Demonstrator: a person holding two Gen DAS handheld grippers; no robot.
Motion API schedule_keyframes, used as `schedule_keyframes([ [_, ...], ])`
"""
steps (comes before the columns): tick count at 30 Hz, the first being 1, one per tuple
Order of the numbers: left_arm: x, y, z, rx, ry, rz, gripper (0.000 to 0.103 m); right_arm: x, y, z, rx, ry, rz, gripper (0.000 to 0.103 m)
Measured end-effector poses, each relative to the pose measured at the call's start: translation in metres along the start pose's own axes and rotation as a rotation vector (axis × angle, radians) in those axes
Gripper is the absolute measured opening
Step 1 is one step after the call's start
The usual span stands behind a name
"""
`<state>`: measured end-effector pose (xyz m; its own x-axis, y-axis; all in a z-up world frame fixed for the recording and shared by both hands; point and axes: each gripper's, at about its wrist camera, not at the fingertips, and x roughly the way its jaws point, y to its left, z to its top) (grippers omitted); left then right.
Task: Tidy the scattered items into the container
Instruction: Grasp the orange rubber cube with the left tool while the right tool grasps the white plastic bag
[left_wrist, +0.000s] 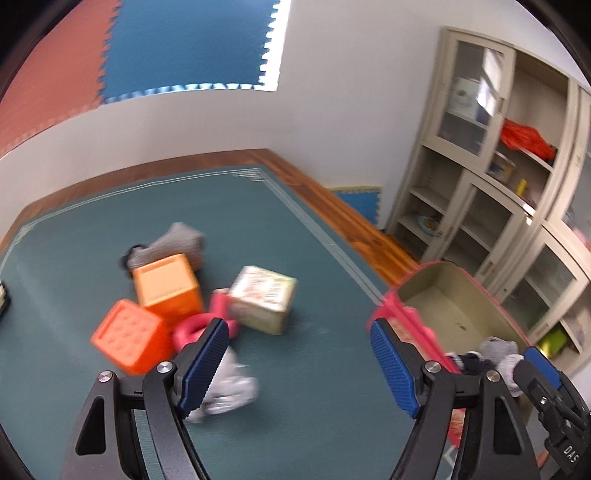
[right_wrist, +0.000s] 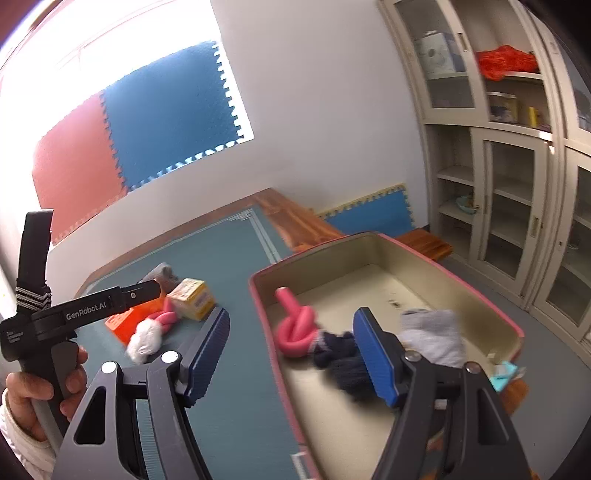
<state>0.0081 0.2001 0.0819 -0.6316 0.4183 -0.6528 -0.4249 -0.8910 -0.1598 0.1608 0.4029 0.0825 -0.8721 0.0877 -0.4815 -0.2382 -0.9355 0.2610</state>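
My left gripper (left_wrist: 299, 362) is open and empty above the green mat, just right of a heap of items: two orange cubes (left_wrist: 168, 282), a printed box (left_wrist: 264, 299), a pink knotted tube (left_wrist: 201, 326), a white sock (left_wrist: 231, 387) and a grey sock (left_wrist: 177, 240). The pink-rimmed container (left_wrist: 436, 295) lies to its right. My right gripper (right_wrist: 291, 358) is open and empty over the container's left rim (right_wrist: 258, 295). Inside lie a pink knotted tube (right_wrist: 295, 326), a dark sock (right_wrist: 343, 360) and a grey sock (right_wrist: 434, 334).
The left gripper's body (right_wrist: 74, 314) and the hand holding it show at the left of the right wrist view. Beige cabinets (right_wrist: 517, 166) stand to the right. A wooden table edge (left_wrist: 343, 210) borders the mat. Foam tiles (right_wrist: 147, 129) hang on the wall.
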Motion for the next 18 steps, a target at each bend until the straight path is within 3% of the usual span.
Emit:
schedule_keyframes([
  [6,-0.008,0.051,-0.005,-0.067,-0.012,0.088,0.081,0.017,0.031,-0.005,-0.047,0.038,0.058,0.073],
  [18,0.000,0.118,-0.022,-0.059,0.040,0.194,0.081,0.061,0.081,-0.019,-0.087,0.164,0.177,0.075],
])
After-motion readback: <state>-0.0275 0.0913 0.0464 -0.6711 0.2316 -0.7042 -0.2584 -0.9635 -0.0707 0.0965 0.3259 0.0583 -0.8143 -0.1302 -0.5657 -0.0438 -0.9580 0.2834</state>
